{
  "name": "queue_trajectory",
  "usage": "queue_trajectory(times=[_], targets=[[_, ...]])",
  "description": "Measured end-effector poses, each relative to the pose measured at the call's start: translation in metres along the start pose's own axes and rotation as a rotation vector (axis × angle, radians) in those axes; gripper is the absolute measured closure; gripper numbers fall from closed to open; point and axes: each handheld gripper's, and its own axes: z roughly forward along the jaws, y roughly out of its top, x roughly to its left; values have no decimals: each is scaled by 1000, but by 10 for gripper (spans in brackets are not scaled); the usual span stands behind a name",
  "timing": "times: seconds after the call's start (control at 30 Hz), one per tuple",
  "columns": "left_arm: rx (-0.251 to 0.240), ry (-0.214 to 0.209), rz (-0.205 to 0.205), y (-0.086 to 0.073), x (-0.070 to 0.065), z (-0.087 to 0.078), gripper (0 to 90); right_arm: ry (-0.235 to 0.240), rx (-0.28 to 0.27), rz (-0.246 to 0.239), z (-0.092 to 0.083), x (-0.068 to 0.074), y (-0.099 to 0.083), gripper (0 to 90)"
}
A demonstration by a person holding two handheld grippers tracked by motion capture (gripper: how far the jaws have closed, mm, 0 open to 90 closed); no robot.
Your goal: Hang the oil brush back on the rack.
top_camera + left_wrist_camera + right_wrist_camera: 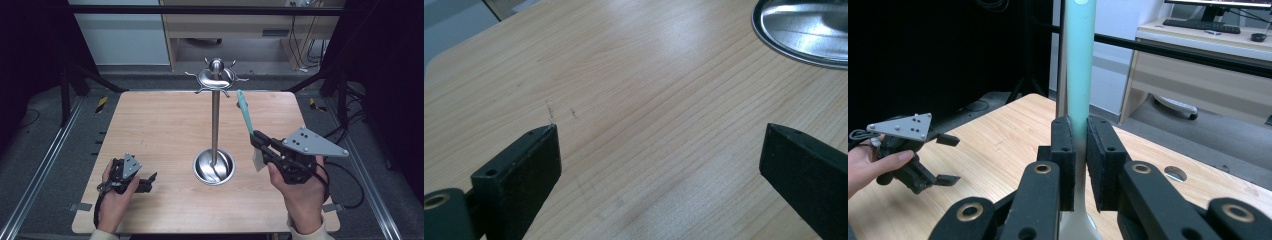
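Observation:
A steel hanging stand (215,120) rises from a round dish base (214,166) at the table's middle, and curved hooks (216,77) ring its top. My right gripper (257,141) is to the right of the stand, shut on a utensil with a teal handle (245,112). The handle points up and away toward the hooks, and its pale head (257,160) hangs below the jaws. In the right gripper view the pads (1064,150) clamp the teal handle (1079,65). My left gripper (150,179) rests low at the front left, open with nothing in it (659,145).
The wooden table (150,125) has bare surface to the left of the stand and behind it. The stand's base rim (804,30) is just ahead of the left jaws. Dark frame posts flank the table, and a desk (1198,75) stands beyond its far edge.

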Motion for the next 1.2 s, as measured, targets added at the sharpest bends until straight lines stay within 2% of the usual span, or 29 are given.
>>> queue_trajectory(times=[0.17, 0.43, 1.2], targets=[[0, -1, 2, 0, 0, 0, 27, -5, -12, -6, -3, 4, 1, 828], [2, -2, 5, 0, 0, 0, 28, 13, -13, -18, -1, 12, 3, 828], [4, -5, 5, 0, -1, 1, 27, 7, 13, -20, 8, 16, 2, 827]])
